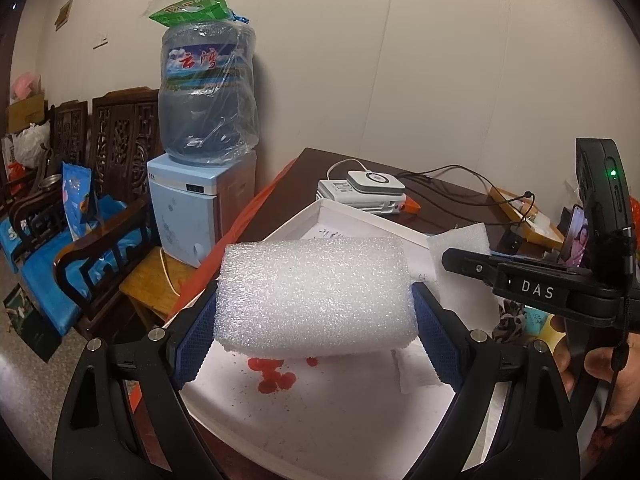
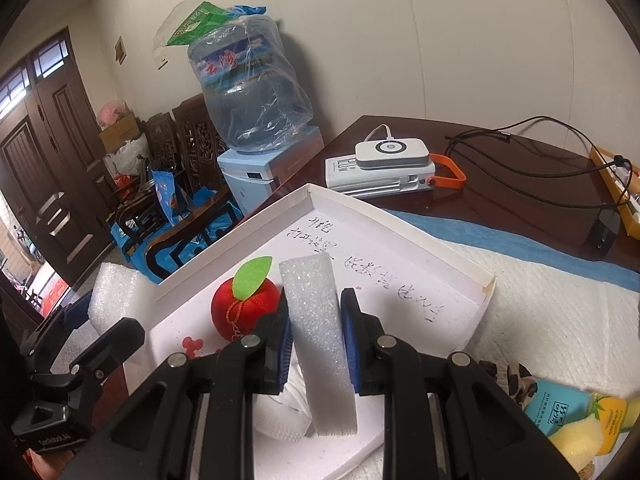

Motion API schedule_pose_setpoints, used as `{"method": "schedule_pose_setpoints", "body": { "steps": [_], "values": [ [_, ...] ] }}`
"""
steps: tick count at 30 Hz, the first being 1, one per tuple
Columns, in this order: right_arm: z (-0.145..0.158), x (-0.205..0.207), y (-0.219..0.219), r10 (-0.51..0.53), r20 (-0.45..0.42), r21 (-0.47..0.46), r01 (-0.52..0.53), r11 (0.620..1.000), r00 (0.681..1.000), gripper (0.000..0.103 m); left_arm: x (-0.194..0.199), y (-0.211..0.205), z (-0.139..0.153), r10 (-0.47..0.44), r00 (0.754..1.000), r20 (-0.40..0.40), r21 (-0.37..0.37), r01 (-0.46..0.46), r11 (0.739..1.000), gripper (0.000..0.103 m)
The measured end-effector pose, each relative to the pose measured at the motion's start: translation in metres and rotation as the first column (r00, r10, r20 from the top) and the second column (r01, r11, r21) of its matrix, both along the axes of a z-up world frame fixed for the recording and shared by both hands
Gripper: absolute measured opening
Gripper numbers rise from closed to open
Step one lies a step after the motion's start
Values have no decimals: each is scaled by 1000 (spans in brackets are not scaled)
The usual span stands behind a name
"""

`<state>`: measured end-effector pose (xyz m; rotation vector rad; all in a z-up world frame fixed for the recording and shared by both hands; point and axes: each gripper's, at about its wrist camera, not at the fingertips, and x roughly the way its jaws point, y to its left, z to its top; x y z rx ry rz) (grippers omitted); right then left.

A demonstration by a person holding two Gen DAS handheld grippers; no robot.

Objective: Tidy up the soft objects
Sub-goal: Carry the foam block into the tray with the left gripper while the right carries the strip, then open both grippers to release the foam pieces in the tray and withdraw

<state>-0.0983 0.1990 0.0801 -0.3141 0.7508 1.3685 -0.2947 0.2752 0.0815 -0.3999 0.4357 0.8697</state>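
Two close wrist views angled down, each along its gripper, sharing white tray (image 1: 372,220) and water dispenser (image 2: 256,168)

Left gripper (image 1: 316,312) angled downward, jaws spread wide and clamped on the foam block's 2 ends. Right gripper (image 2: 316,330) tilted steeply down, jaws nearly together, pinching the foam strip. A hand (image 1: 600,376) grips its handle.
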Motion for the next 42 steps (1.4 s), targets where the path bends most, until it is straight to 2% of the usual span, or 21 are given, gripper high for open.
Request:
{"method": "schedule_pose_setpoints", "body": {
  "steps": [2,3,4,5,6,7,11,16,21,26,31,35,42],
  "values": [
    [-2,1,2,-1,-14,0,1,1000,1000,24,-1,3,-2,-3,1000,17,-20,4,1000,91],
    [-2,1,3,9,-29,4,-9,1000,1000,40,-2,4,-3,-3,1000,24,-26,3,1000,92],
    [-3,0,3,21,-39,14,-20,1000,999,70,-3,4,-4,10,1000,27,-21,-9,1000,95],
    [-2,-2,1,26,-37,27,-25,999,999,85,-5,4,-4,26,999,28,-10,-26,1000,103],
    [-2,-3,0,22,-24,42,-21,999,999,101,-6,4,-3,39,999,29,2,-39,999,103],
    [0,-5,-2,16,-6,62,-15,998,1000,103,-8,4,-3,55,998,25,11,-56,998,103],
    [9,-11,-15,-2,40,125,-3,992,999,103,-19,1,1,76,995,62,11,-76,997,103],
    [26,-15,-36,2,39,258,-12,966,999,103,-26,-5,7,87,991,99,7,-88,996,103],
    [37,-17,-48,26,12,320,-28,947,1000,103,-29,-11,11,87,988,127,0,-88,996,103],
    [42,-23,-57,48,9,348,-48,936,999,103,-29,-14,13,94,987,131,-1,-95,995,103],
    [43,-31,-60,50,41,341,-61,938,998,103,-29,-14,12,96,988,124,-8,-95,995,103],
    [46,-38,-72,53,67,370,-74,926,996,103,-30,-19,14,90,986,142,-6,-90,996,103],
    [50,-27,-92,2,2,355,-2,935,1000,103,-20,-39,18,1,986,164,20,-4,1000,103]
  ]
}}
